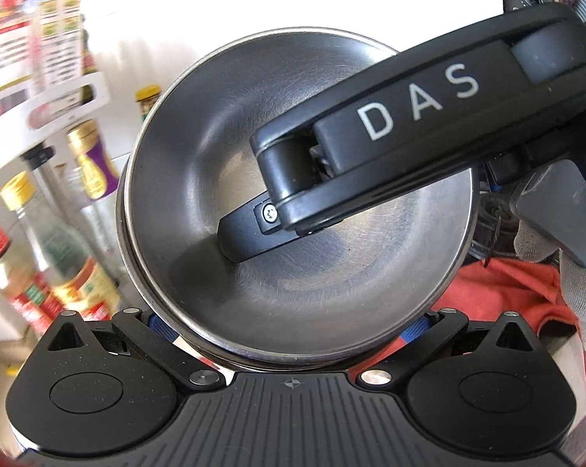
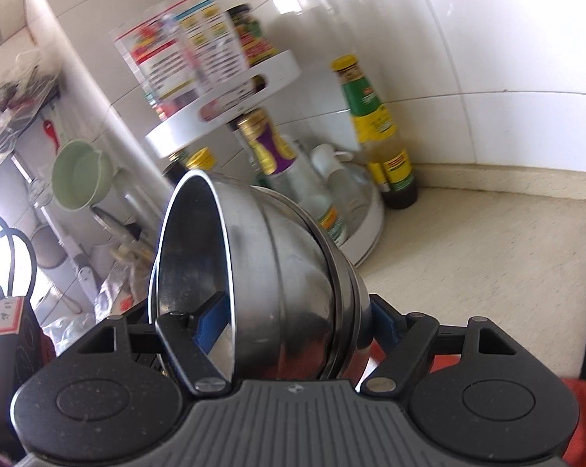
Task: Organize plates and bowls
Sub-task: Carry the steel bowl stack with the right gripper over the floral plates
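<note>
Two grippers meet on one nested stack of steel bowls [image 2: 261, 272], which fills the middle of both frames, tilted on edge. Low in the right wrist view, the right gripper [image 2: 293, 317] pinches across the stack, one blue pad [image 2: 209, 321] inside the top bowl and the other behind the outer rims. The left gripper [image 1: 293, 330] sits at the bottom rim with its pads mostly hidden, so I cannot tell its grip. I judge the bowls stiff, light and slippery, likely to slide apart; the stacked rims [image 2: 343, 292] offer the firmest hold. Sauce bottles [image 2: 378, 132] crowd the upper background.
</note>
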